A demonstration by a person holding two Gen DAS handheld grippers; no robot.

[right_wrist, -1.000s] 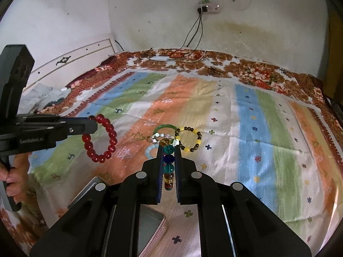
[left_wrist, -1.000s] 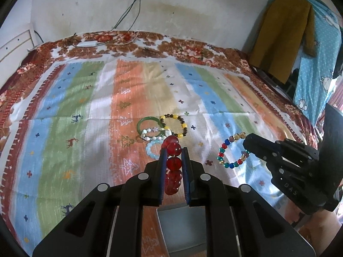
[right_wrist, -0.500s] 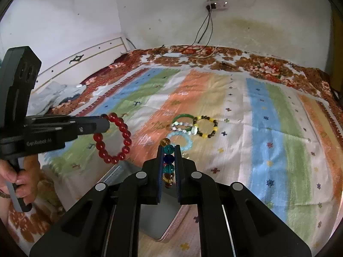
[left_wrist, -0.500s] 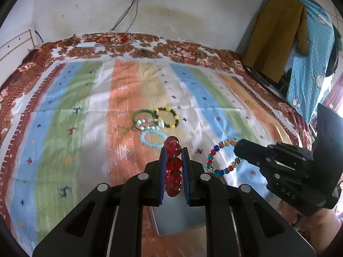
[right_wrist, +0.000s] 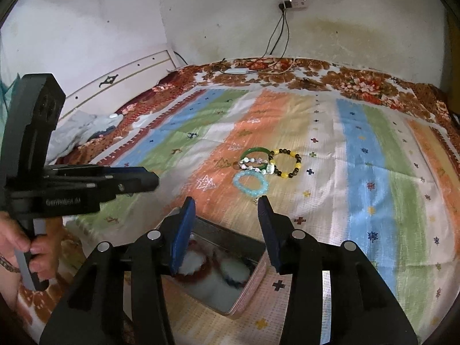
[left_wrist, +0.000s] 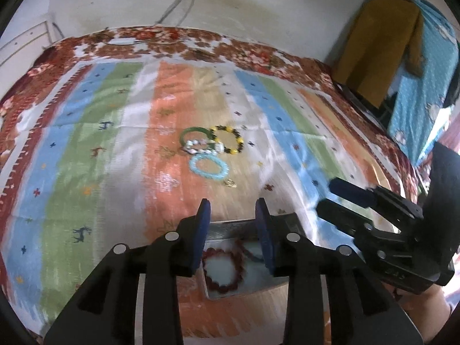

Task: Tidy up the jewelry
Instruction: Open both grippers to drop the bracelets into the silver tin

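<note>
Over the metal tin [right_wrist: 253,276], left gripper [left_wrist: 233,210] and right gripper [right_wrist: 227,205] both hang wide apart, holding nothing; red bracelet [left_wrist: 222,270] lies inside.

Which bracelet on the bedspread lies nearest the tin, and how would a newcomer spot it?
On the striped bedspread, find the small cluster of bracelets on the orange stripe. The pale blue beaded bracelet lies at the cluster's near edge, closest to the tin. Unlike the others, it is one colour of translucent beads.
</note>
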